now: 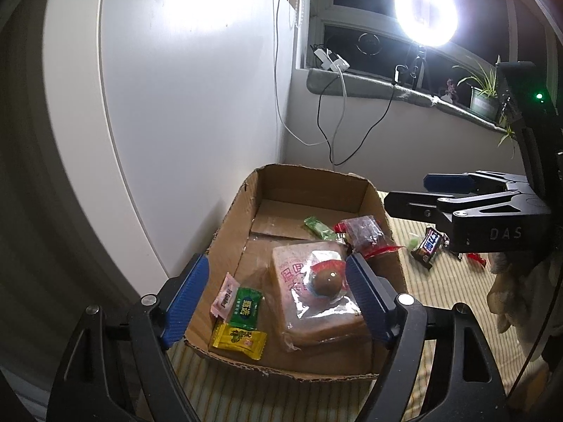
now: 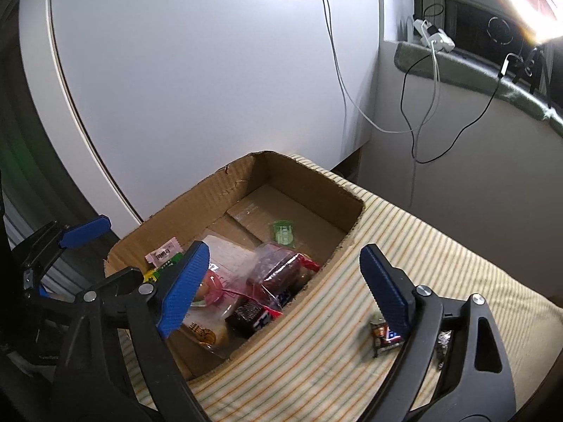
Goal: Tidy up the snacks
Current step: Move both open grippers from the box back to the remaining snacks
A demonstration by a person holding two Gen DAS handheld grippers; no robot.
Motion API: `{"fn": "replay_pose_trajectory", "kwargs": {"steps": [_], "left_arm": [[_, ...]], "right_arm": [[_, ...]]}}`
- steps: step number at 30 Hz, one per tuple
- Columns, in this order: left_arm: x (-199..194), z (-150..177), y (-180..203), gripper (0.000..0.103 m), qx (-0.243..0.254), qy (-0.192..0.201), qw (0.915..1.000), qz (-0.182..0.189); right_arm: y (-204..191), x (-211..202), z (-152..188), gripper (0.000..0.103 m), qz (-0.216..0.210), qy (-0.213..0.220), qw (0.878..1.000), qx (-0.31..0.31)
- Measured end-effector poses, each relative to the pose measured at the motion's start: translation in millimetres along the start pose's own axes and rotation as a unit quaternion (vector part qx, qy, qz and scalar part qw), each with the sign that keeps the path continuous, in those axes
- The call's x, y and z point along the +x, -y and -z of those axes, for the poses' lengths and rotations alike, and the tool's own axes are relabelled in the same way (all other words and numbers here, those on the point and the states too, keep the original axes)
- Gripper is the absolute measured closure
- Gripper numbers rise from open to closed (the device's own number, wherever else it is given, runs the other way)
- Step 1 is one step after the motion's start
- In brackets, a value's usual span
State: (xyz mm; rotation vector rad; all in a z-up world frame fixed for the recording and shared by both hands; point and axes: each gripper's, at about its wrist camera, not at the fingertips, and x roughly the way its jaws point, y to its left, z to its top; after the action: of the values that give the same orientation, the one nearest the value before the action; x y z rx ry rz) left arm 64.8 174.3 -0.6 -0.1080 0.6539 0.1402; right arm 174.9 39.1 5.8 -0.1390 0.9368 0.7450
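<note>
The left tool (image 1: 278, 297) hangs released, its ribbed blue pads (image 1: 186, 293) spread wide and holding nothing above the near end of the cardboard box (image 1: 232, 211). Between them lies a flat, square slab of bread in clear crinkled film (image 1: 316, 313) with a round brown egg-like snack (image 1: 325, 283) on top; at 8 o'clock sit a green sachet (image 1: 247, 307), a yellow one (image 1: 239, 340) and a pink one (image 1: 222, 299), long axes toward 1 o'clock. The right tool (image 2: 281, 281) is likewise spread and empty, over the box's right wall. A small dark glossy candy bar (image 2: 383, 337) lies on the striped woven cloth (image 2: 316, 351) touching its right pad (image 2: 385, 288), long axis toward 11 o'clock. A pale green wrapped sweet (image 2: 283, 234) rests deeper in the box.
</note>
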Motion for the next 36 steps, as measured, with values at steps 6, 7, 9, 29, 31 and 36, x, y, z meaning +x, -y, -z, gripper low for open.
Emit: {"fn": "replay_pose_trajectory", "kwargs": {"steps": [6, 7, 9, 29, 31, 36], "left_arm": [[-4.4, 0.5, 7.9, 0.022, 0.004, 0.004, 1.0000, 0.001], [-5.0, 0.5, 9.3, 0.022, 0.005, 0.004, 1.0000, 0.003], [-6.4, 0.1, 13.6, 0.022, 0.008, 0.006, 0.9999, 0.006], [-14.8, -1.6, 68.3, 0.022, 0.034, 0.017, 0.9979, 0.052], [-12.3, -1.2, 75.6, 0.022, 0.037, 0.016, 0.9974, 0.060], [-2.5, -1.3, 99.9, 0.022, 0.048, 0.011, 0.9952, 0.084]], "right_arm": [[-1.2, -11.8, 4.3, 0.011, 0.014, 0.012, 1.000, -0.010], [-0.3, -13.9, 5.2, 0.009, 0.015, 0.014, 1.000, -0.008], [2.3, -20.9, 7.5, 0.008, 0.020, 0.025, 1.000, -0.003], [54.7, -79.2, 46.6, 0.008, 0.071, 0.042, 0.997, 0.006], [66.4, -85.4, 52.8, 0.008, 0.077, 0.041, 0.996, 0.012], [106.5, -101.1, 69.0, 0.008, 0.099, 0.040, 0.993, 0.044]]}}
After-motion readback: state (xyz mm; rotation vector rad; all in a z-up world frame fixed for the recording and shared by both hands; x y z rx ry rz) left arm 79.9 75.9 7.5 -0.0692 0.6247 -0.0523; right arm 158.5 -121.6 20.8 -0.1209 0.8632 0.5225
